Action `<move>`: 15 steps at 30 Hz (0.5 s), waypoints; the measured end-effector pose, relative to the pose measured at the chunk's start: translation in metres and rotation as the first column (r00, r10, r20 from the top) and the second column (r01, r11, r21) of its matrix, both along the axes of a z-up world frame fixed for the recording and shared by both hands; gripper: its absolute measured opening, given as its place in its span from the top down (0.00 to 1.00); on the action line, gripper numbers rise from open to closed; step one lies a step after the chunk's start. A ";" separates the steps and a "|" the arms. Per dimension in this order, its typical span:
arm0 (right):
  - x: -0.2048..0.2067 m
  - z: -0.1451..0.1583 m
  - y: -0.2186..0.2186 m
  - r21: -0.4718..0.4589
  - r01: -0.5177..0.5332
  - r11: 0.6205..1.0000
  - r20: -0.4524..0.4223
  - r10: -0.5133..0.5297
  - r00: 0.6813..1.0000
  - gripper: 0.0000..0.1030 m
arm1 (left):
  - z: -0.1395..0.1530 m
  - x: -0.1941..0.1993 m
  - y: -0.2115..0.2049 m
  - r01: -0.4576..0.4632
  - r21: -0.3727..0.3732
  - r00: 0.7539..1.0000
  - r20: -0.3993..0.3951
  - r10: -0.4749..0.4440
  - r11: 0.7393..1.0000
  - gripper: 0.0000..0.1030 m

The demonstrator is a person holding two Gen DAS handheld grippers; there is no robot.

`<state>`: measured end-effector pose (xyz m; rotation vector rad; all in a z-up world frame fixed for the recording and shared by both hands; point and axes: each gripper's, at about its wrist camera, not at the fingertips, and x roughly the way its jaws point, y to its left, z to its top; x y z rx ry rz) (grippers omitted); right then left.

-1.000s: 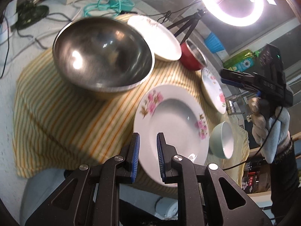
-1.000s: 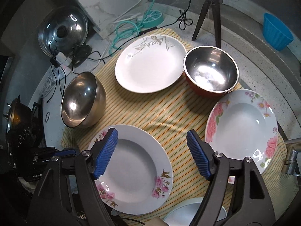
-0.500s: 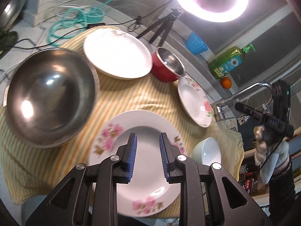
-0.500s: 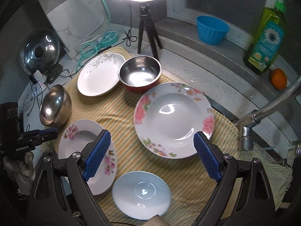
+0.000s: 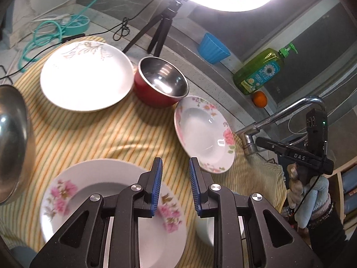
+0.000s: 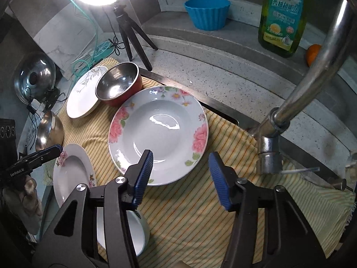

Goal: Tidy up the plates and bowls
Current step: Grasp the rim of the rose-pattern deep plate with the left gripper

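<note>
On the striped cloth (image 5: 100,134) stand a white leaf-pattern plate (image 5: 87,78), a red bowl (image 5: 161,82) with a steel inside, a rose-rimmed deep plate (image 5: 204,134), a pink-flowered plate (image 5: 107,201) and a big steel bowl (image 5: 13,138). My left gripper (image 5: 175,167) hovers over the pink-flowered plate's right edge, its jaws a narrow gap apart with nothing in them. My right gripper (image 6: 181,163) hangs over the near rim of the rose plate (image 6: 158,131). Its jaws are closing and the pads touch nothing. A pale bowl (image 6: 136,234) lies half hidden under its left finger.
A ring light on a tripod (image 6: 129,33) stands behind the cloth. A steel tap (image 6: 279,116) rises at the right, close to my right gripper. On the ledge sit a blue cup (image 6: 207,13), a soap bottle (image 6: 283,15) and an orange (image 6: 312,53). A pot lid (image 6: 33,76) and teal hose lie at the left.
Both grippers have swung to the right across the cloth. The right jaws have come closer together, now over the rose plate. The left jaws stand slightly wider than before.
</note>
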<state>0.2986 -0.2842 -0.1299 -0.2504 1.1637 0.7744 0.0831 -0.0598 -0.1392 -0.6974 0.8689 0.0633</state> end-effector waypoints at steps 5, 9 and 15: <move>0.019 -0.014 0.021 -0.045 -0.063 0.997 0.010 0.064 0.998 0.53 | -0.010 0.025 -0.010 0.006 -0.015 1.000 -0.011 -0.006 1.000 0.78; 0.035 -0.025 0.041 -0.093 -0.110 0.990 0.011 0.112 0.994 0.55 | -0.021 0.039 -0.016 0.008 -0.034 1.000 -0.029 -0.009 0.999 0.78; 0.059 -0.046 0.058 -0.148 -0.133 0.980 -0.009 0.134 0.991 0.61 | -0.038 0.054 -0.016 -0.011 -0.069 0.998 -0.063 0.006 0.998 0.78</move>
